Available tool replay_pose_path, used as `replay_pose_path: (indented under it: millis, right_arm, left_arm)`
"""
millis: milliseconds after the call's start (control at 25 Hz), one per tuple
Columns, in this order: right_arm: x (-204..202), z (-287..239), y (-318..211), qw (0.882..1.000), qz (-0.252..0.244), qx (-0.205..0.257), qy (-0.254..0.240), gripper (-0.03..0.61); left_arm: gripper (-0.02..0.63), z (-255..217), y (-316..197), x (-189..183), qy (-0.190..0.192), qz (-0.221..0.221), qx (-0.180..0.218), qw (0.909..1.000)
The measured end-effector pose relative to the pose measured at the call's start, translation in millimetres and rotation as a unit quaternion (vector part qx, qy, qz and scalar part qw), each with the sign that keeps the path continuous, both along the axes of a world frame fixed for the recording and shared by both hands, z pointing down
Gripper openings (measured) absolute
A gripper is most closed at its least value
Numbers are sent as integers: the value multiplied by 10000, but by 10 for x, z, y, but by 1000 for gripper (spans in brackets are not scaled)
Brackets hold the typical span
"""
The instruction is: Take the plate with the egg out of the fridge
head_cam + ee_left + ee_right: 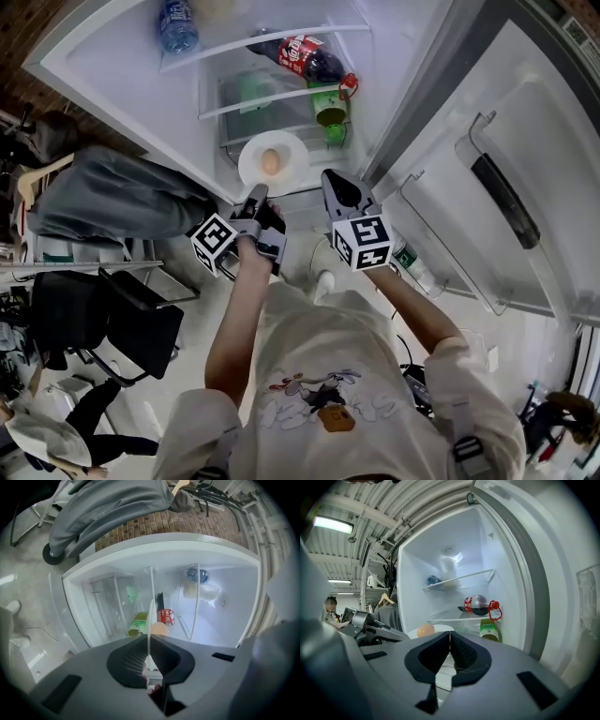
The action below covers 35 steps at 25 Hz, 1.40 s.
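A white plate [286,169] with a brown egg [271,161] on it sits at the front of the open fridge, low in the compartment. My left gripper [256,194] is shut on the plate's near rim. In the left gripper view the plate [150,613] shows edge-on as a thin white line running into the left gripper [149,641], with the egg [159,629] just beyond. My right gripper [330,176] is shut on nothing, just right of the plate. From the right gripper [450,637] the plate [440,629] and egg [425,630] lie ahead to the left.
A cola bottle [305,58] lies on the shelf above the plate, with a green bottle [330,117] beside it. A water bottle [176,26] sits higher up. The fridge door [487,187] stands open at right. A grey garment [112,192] and a black chair [103,319] are at left.
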State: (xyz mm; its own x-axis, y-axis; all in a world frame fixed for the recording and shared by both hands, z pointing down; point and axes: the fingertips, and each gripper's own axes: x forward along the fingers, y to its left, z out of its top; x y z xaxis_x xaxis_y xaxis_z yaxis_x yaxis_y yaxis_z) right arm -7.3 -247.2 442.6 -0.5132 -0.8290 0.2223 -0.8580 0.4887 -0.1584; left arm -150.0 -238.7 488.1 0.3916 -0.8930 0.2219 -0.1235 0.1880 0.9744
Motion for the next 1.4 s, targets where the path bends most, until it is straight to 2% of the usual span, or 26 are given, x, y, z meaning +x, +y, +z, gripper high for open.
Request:
replay_pose_path:
  millis: [600, 880, 1400]
  right_arm:
    - [129, -141, 115, 9996, -86, 255, 51, 6]
    - [156, -140, 166, 9997, -127, 221, 57, 6]
    - [187, -152, 260, 9998, -166, 137, 6, 6]
  left_arm:
    - [20, -179, 437, 39, 184, 27, 5, 9998]
    - [20, -299, 624, 76, 334, 45, 58, 9994]
    - [20, -446, 879, 181, 383, 183, 96, 9991]
